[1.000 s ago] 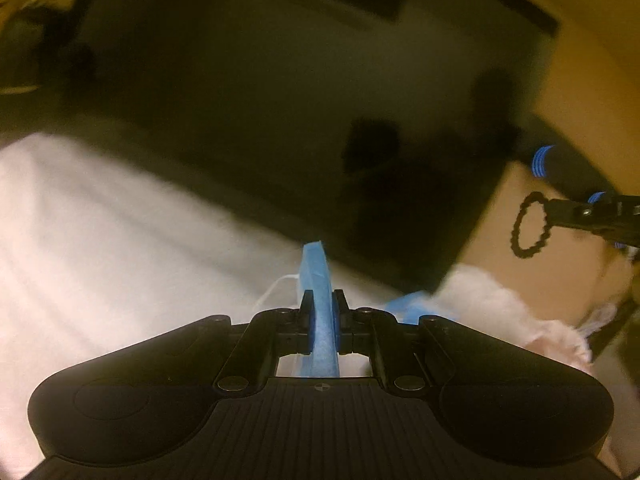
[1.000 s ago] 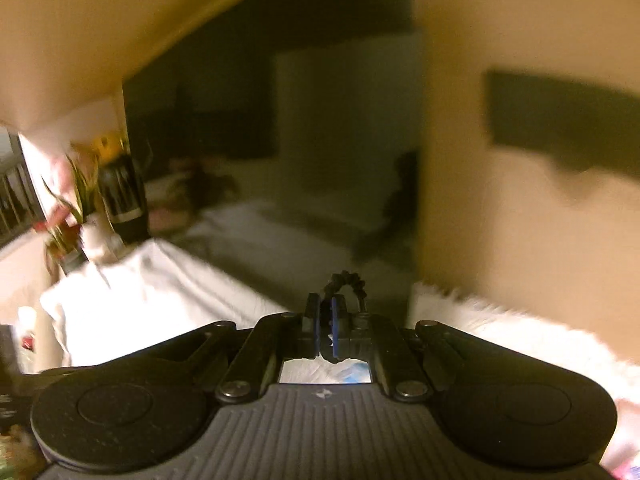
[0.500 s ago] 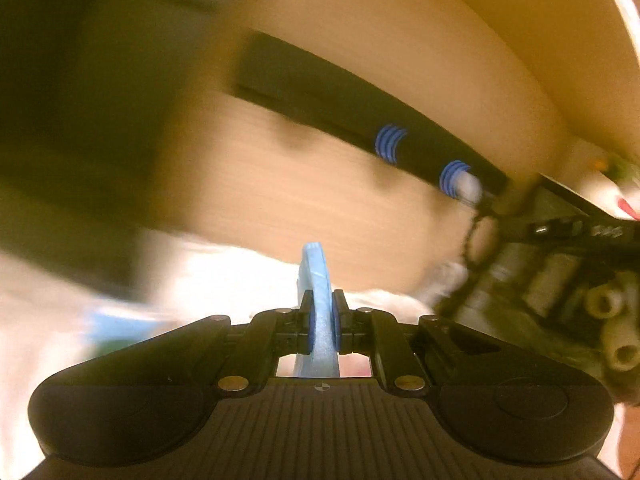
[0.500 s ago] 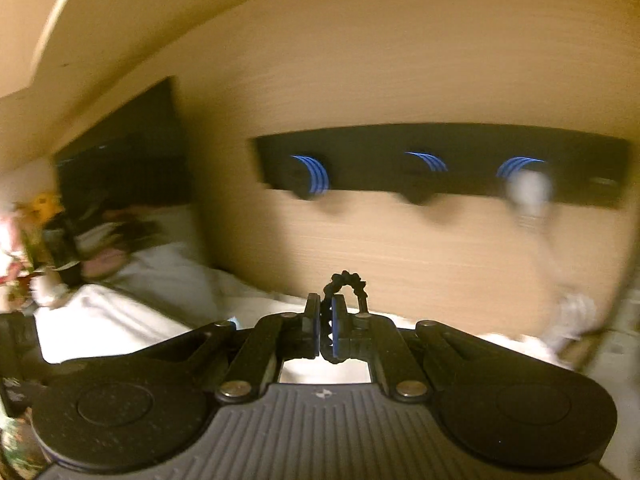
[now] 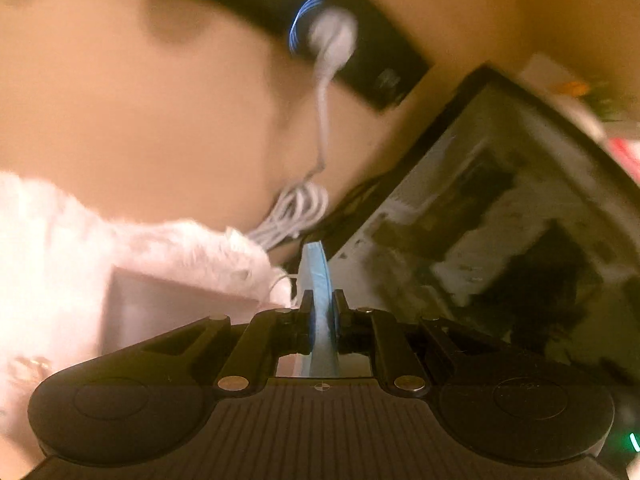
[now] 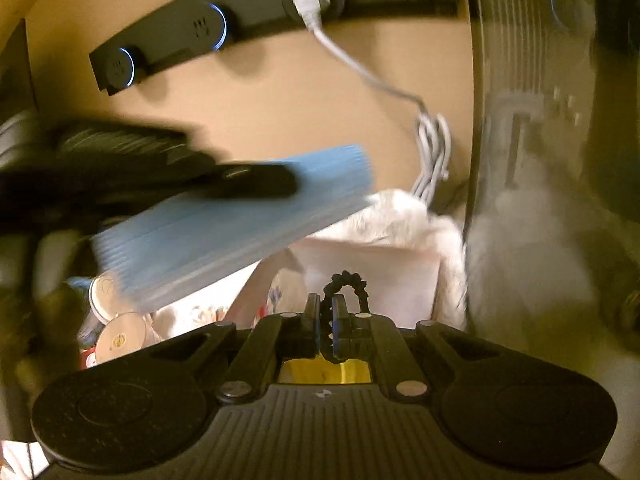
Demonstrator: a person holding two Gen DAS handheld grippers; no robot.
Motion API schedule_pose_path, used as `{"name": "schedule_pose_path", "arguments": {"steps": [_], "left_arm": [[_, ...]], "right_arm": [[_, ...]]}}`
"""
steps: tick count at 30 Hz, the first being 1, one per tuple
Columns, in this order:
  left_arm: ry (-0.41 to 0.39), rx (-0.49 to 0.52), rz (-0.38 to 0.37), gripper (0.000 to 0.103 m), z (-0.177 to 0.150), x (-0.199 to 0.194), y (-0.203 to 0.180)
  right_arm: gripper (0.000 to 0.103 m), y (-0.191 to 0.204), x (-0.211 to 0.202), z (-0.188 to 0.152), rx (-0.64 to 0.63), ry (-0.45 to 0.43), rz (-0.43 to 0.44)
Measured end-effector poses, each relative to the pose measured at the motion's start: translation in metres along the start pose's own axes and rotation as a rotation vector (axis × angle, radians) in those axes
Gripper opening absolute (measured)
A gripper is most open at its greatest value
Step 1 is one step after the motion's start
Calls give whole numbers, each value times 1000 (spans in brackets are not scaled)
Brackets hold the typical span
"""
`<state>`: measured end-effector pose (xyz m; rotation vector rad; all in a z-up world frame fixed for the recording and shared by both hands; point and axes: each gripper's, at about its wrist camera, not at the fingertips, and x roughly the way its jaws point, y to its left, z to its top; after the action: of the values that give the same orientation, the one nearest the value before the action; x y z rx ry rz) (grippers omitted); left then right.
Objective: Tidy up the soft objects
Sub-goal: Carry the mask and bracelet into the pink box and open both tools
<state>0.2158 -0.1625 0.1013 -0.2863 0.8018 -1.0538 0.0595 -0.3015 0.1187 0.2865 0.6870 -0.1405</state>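
Left wrist view showed the left gripper [image 5: 320,300] with its fingers closed on a blue face mask [image 5: 318,280], which stood edge-on between the pads. Right wrist view showed the right gripper [image 6: 326,308] with its fingers closed on a black hair tie [image 6: 347,280], whose loop rose above the fingertips. In that same view the mask [image 6: 224,224] appeared as a broad pleated sheet, held just above and to the left of a white fluffy box [image 6: 400,240] with a pale open interior.

Both items were therefore carried and not yet set down. The step in hand was judged to be delivery into the fluffy box [image 5: 160,256].

Recommended procedure:
- Slow both hands on approach; the frames were blurred.
- Bring each item over the box opening before parting the fingers.
- Lower the mask flat, so that it does not drape over the rim.
- Keep clear of the coiled white cable [image 6: 434,152] hanging from the black socket strip [image 6: 224,24] just behind the box.
- Release one item at a time to prevent tangling.
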Motion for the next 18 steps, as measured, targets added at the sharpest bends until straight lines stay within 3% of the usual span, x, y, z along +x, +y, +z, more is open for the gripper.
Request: {"name": "schedule_pose_path", "arguments": {"steps": [5,9,13,16,17,18], "left_arm": [[101,-45,153,14,-17,60,28],[182,-45,235,14,-34,77,49],[177,-42,209,16,-32,72,53],[167,-62,142,20,-27,69,52],[159,-69,125,20,-25,65,53],[147,-75,111,20,-24,60,54]], "right_arm": [[6,-12,14,-12,31,21,-2],[6,-10,32,-18,-12,40,-47],[7,-13,52,-25,-18,101,-60],[9,-14,56,-27,-8,119,-37],[16,-14,55,-27,-9,122,-39],[31,-13,51,-26,-9,120,-45]]}}
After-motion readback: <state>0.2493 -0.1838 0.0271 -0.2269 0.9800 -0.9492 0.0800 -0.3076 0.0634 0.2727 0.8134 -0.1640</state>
